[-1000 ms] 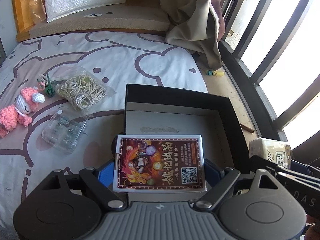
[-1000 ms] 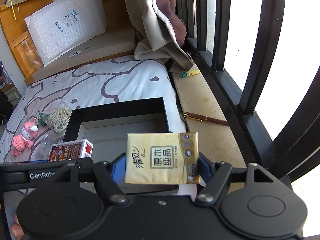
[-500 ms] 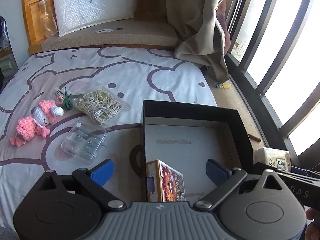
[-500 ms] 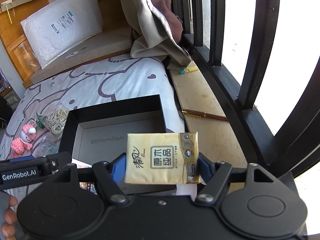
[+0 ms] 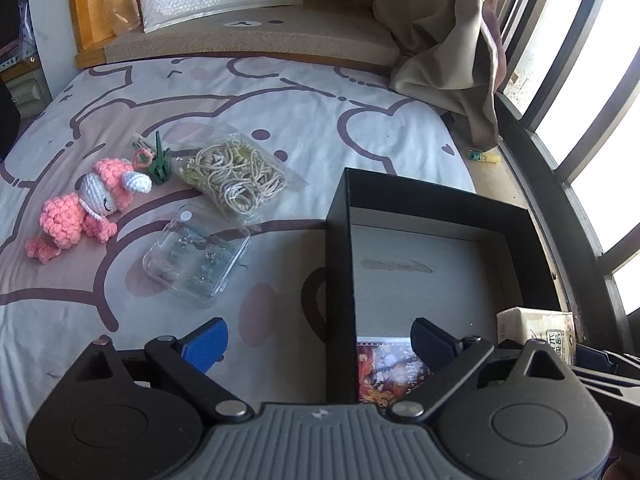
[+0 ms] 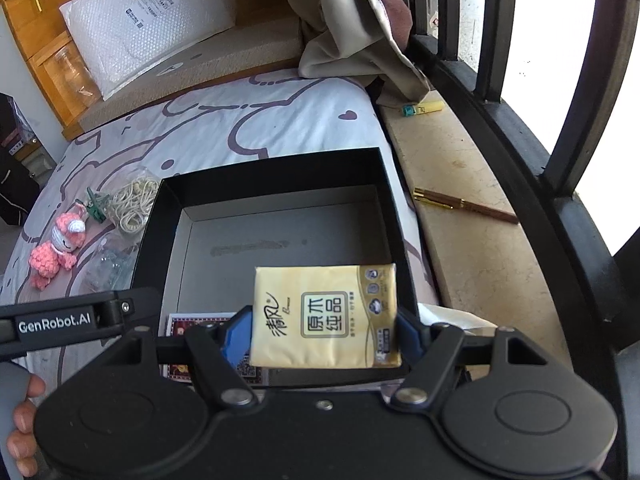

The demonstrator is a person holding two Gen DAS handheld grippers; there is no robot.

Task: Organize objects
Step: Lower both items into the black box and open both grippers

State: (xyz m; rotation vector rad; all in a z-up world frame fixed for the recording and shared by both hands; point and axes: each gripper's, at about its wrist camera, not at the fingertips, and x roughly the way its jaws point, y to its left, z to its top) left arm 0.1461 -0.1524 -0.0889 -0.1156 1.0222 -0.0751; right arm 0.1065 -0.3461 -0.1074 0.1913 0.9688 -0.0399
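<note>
Having released the printed card box (image 5: 390, 368) onto the floor of the black open tray (image 5: 340, 280) at 6 o'clock, the left gripper (image 5: 318, 340) stands empty and spread, while the right gripper (image 6: 324, 334) clamps the yellow tissue pack (image 6: 326, 316) above the tray, next to be deposited.

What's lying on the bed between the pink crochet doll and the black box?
In the left wrist view, a clear plastic case lies between doll and box.

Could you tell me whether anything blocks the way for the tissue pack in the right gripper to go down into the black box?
Nothing visible does. The tissue pack hangs over the open black box; the only thing inside, a card box, lies at the near left corner.
</note>
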